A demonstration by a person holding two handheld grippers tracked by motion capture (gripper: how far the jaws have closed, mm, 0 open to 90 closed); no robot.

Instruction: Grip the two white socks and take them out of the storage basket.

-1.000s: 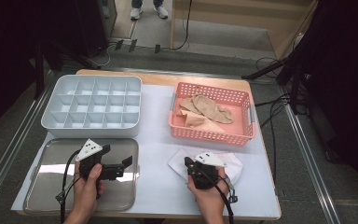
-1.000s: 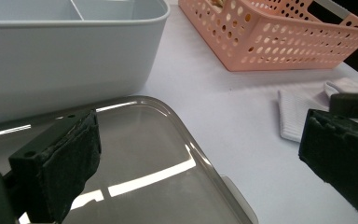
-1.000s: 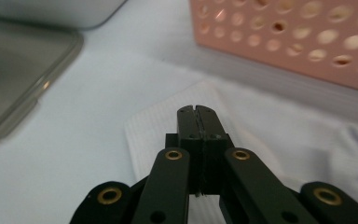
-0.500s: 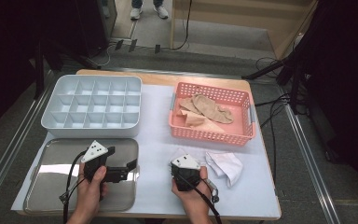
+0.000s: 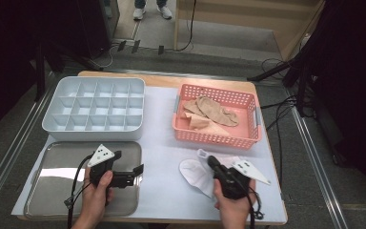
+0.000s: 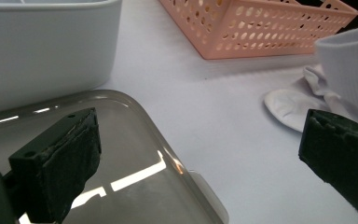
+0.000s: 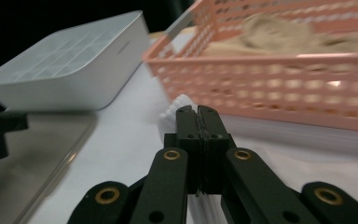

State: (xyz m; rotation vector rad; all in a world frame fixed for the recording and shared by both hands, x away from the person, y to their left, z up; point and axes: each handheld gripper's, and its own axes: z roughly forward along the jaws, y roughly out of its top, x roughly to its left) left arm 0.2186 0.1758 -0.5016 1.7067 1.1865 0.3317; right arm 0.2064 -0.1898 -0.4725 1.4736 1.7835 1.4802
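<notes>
The right tool (image 5: 208, 161) has its jaws pressed together on the ribbed cuff of a white sock (image 5: 198, 172), seen between the pads in the right gripper view (image 7: 173, 114). The sock lies spread on the white sheet near the bench's front right corner, just before the pink basket (image 5: 215, 136) of beige socks (image 5: 208, 112). The left tool (image 5: 132, 172) hangs over the metal tray (image 5: 52, 167) at the front left corner, jaws spread wide with nothing between them. The grey divided box (image 5: 95, 109) stands behind the tray.
</notes>
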